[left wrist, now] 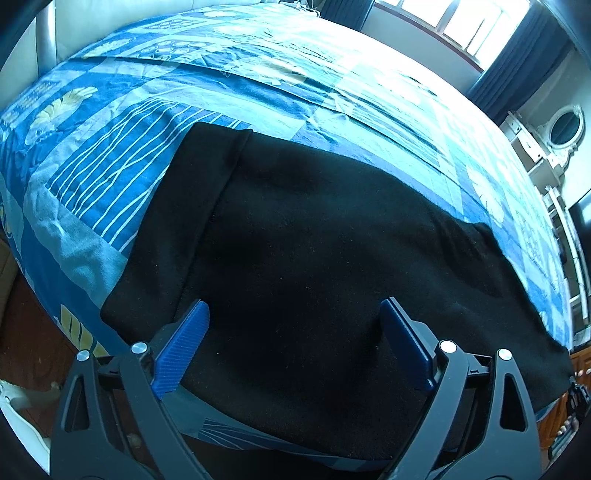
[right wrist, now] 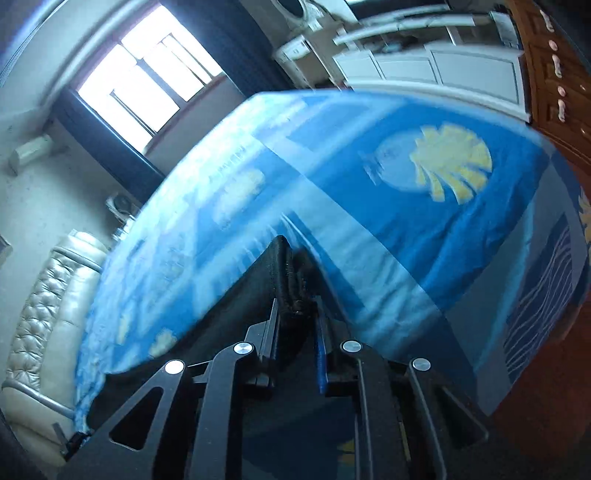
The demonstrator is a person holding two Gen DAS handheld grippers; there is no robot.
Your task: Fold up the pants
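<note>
Black pants (left wrist: 314, 251) lie flat across a bed with a blue patterned sheet (left wrist: 110, 155), the waistband at the left. My left gripper (left wrist: 293, 314) is open just above the near part of the pants, its blue pads (left wrist: 184, 343) wide apart and empty. In the right wrist view my right gripper (right wrist: 295, 306) is shut on a bunched edge of the black pants (right wrist: 291, 280), lifted above the blue sheet (right wrist: 406, 229). That view is tilted and blurred.
A bright window (left wrist: 458, 22) with dark curtains (left wrist: 517, 66) is beyond the bed. A white dresser with an oval mirror (left wrist: 565, 125) stands at the right. A padded cream headboard (right wrist: 48, 288) and wooden cabinet (right wrist: 554, 74) show in the right wrist view. Brown floor (left wrist: 33, 332) lies below the bed edge.
</note>
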